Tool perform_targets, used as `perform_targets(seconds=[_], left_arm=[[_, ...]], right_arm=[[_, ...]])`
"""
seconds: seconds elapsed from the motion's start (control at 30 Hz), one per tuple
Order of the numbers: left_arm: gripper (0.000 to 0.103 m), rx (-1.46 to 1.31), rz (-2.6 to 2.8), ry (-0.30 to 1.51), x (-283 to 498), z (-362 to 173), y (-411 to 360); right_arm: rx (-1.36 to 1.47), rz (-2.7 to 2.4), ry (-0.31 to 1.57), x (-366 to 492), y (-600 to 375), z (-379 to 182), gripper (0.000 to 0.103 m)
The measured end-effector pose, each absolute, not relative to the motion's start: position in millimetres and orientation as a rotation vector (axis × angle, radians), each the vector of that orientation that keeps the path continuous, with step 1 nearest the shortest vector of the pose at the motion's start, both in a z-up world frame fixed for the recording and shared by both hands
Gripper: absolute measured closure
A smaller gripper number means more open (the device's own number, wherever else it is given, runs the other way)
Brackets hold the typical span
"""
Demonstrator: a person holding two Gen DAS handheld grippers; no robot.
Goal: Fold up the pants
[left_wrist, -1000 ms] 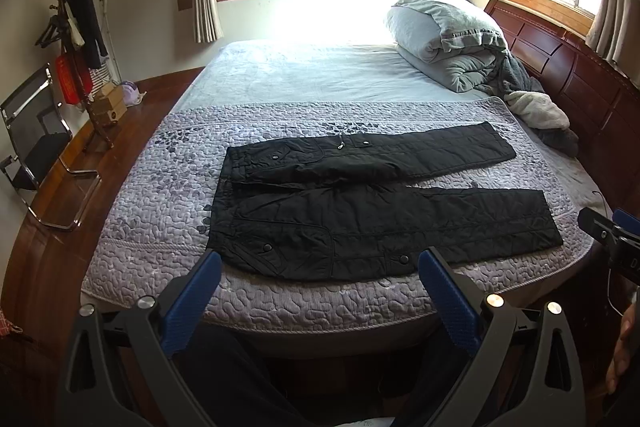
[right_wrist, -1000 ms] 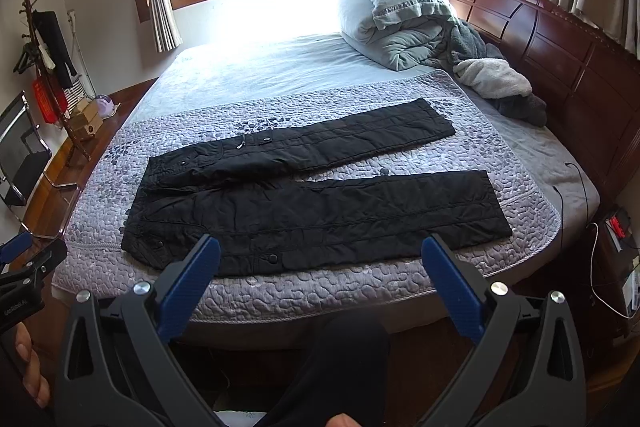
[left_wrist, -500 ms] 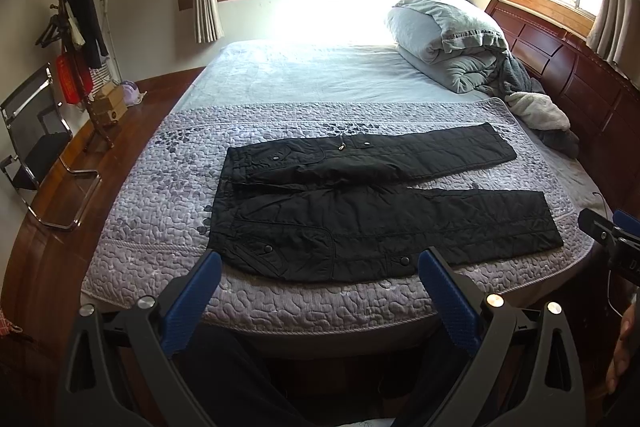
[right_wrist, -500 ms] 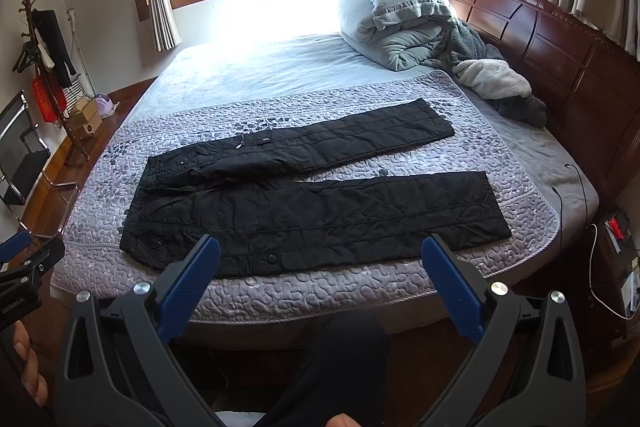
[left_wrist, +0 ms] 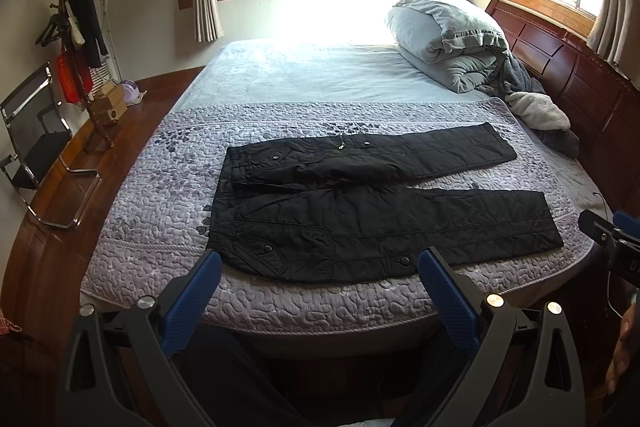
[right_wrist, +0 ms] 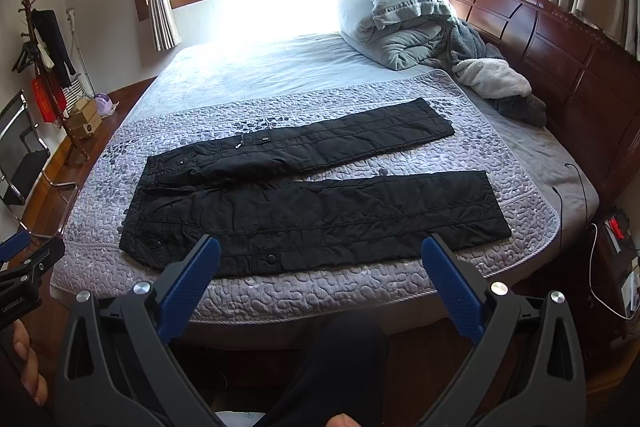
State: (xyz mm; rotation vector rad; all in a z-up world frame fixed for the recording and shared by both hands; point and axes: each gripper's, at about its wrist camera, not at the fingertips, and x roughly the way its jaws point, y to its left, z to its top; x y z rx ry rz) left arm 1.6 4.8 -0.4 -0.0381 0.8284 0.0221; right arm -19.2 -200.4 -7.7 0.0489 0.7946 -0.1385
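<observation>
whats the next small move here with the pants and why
Probably bring both open grippers forward and down to the near leg of the black quilted pants: left gripper near the waistband, right gripper toward the cuff. The pants lie flat with legs spread apart on the purple quilted bedspread, and neither gripper touches them yet.

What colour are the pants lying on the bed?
The pants are black, quilted; clearest in the right wrist view.

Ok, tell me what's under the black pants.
The black pants lie spread flat on a purple quilted bedspread, which shows all around them. Whatever sits directly beneath the fabric is covered. Neither gripper touches them.
</observation>
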Motion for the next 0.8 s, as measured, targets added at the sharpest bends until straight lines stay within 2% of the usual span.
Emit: perform_targets(seconds=[0.8], left_arm=[[0.004, -0.036, 0.024, 0.831, 3.5, -2.3, 4.6]], right_arm=[[0.050, -0.139, 0.801, -18.5, -202.4, -8.9, 0.002]])
